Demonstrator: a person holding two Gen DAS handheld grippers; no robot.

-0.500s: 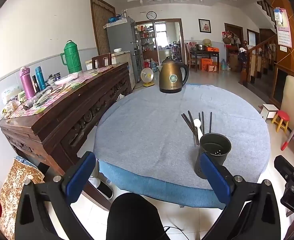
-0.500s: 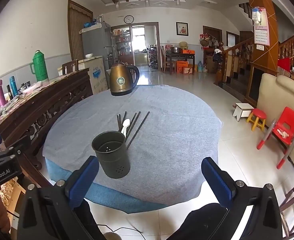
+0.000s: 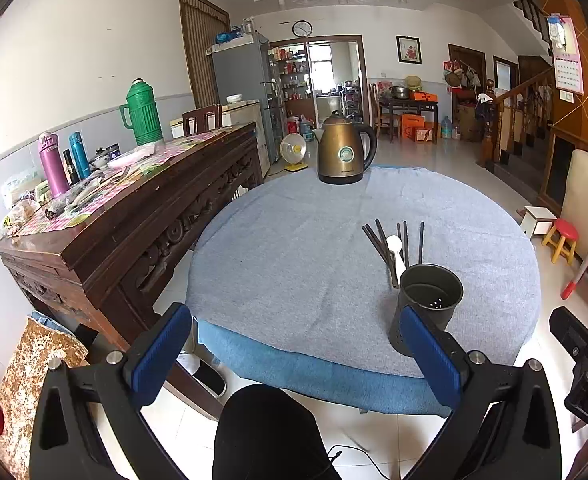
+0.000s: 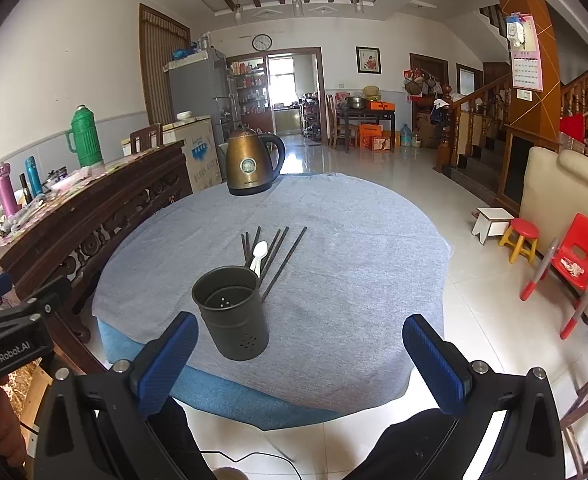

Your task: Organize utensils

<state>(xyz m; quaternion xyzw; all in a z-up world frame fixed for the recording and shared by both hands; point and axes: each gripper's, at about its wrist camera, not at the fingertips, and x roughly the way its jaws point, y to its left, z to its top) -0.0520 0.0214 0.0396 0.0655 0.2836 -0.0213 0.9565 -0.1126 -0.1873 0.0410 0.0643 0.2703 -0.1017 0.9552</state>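
1. The left claw [image 3: 294, 354] has its blue pads [image 3: 159, 350] spread wide with nothing between them, hovering off the near edge of the round desk [image 3: 314, 264]
2. The right claw [image 4: 300, 360] is likewise spread wide and empty, also short of the desk's near edge
3. A dark holder [image 4: 232, 312] stands upright on the grey cloth [image 4: 354, 248] near the front of the desk; its inside is empty, with small holes showing in the bottom
4. In the left view the holder [image 3: 428, 308] sits just past the claw's right pad; in the right view it lies just beyond the left pad
5. Dark chopsticks [image 4: 284, 256] lie loose on the cloth just behind the holder, fanned out and pointing away
6. A white spoon [image 4: 259, 254] lies among the chopsticks, its bowl at the far end
7. A bronze kettle [image 4: 252, 166] stands at the far edge of the desk, well apart from the utensils
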